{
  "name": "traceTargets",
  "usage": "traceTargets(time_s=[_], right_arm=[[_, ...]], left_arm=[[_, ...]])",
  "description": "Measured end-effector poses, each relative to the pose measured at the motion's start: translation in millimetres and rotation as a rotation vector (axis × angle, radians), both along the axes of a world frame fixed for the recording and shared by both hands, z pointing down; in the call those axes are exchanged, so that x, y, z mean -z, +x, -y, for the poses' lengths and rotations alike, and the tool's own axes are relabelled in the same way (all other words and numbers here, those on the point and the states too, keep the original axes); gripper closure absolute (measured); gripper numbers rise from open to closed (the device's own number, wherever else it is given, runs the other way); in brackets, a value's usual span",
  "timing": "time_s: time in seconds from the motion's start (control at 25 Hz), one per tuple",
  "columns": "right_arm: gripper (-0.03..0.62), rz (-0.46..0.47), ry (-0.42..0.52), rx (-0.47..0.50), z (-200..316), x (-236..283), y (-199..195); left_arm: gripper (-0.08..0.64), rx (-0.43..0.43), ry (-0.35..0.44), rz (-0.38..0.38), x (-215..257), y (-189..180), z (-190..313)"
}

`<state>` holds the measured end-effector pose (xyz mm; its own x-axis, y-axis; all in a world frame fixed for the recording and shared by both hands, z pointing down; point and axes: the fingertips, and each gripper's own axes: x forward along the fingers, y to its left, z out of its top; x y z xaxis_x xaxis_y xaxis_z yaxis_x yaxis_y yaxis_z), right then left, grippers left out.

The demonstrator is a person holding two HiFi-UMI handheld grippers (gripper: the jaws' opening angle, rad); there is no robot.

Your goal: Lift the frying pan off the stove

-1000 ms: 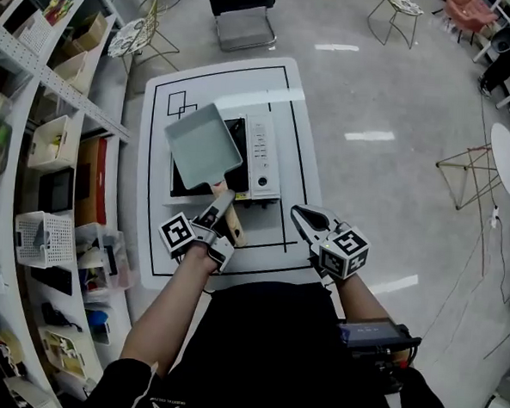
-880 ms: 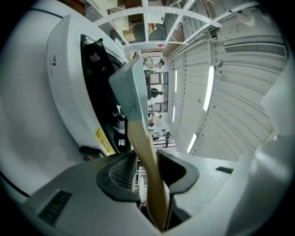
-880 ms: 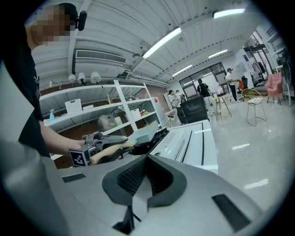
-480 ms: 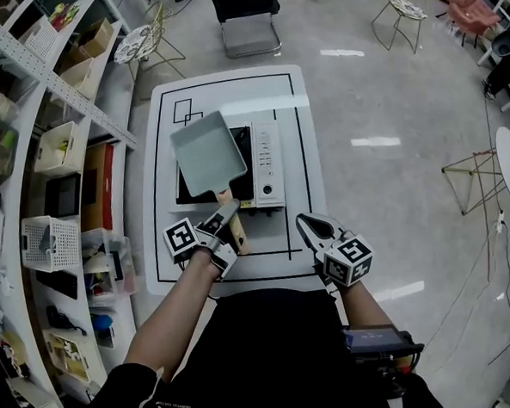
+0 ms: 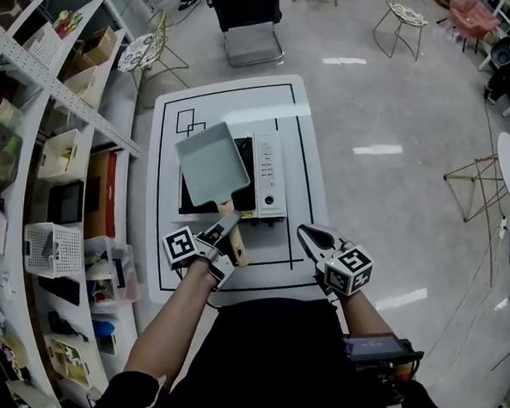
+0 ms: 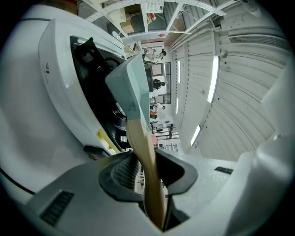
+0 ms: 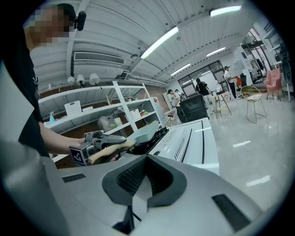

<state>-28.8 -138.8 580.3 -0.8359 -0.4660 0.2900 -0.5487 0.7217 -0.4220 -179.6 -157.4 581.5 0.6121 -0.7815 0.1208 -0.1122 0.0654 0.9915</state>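
A pale grey-green square frying pan (image 5: 210, 162) sits over the black burner of a white tabletop stove (image 5: 265, 178), and I cannot tell whether it rests on the burner or hangs just above it. Its wooden handle (image 5: 234, 239) points toward me. My left gripper (image 5: 228, 223) is shut on that handle; in the left gripper view the handle (image 6: 148, 159) runs between both pads up to the pan (image 6: 133, 87). My right gripper (image 5: 309, 237) hovers over the table's near right, shut and empty. From the right gripper view the left gripper (image 7: 117, 140) and pan (image 7: 147, 131) show beside the stove.
The white table (image 5: 306, 142) bears black marked lines. Shelves with bins and boxes (image 5: 56, 152) run close along its left side. A black chair (image 5: 249, 17) stands at the far end. Bare floor (image 5: 395, 164) lies to the right.
The head view has drifted, so the table sits lower in the frame. My left gripper stays at the handle, and the pan keeps its place over the stove. The right gripper has barely moved.
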Motion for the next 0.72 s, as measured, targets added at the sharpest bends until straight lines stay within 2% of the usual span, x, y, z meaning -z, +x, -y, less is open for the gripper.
traceTargets(time_s=[0.72], right_arm=[[0.568,0.009,-0.002,-0.011,2,4,-1]], left_arm=[[0.448,-0.054,0.039,0.042,15,2,0]])
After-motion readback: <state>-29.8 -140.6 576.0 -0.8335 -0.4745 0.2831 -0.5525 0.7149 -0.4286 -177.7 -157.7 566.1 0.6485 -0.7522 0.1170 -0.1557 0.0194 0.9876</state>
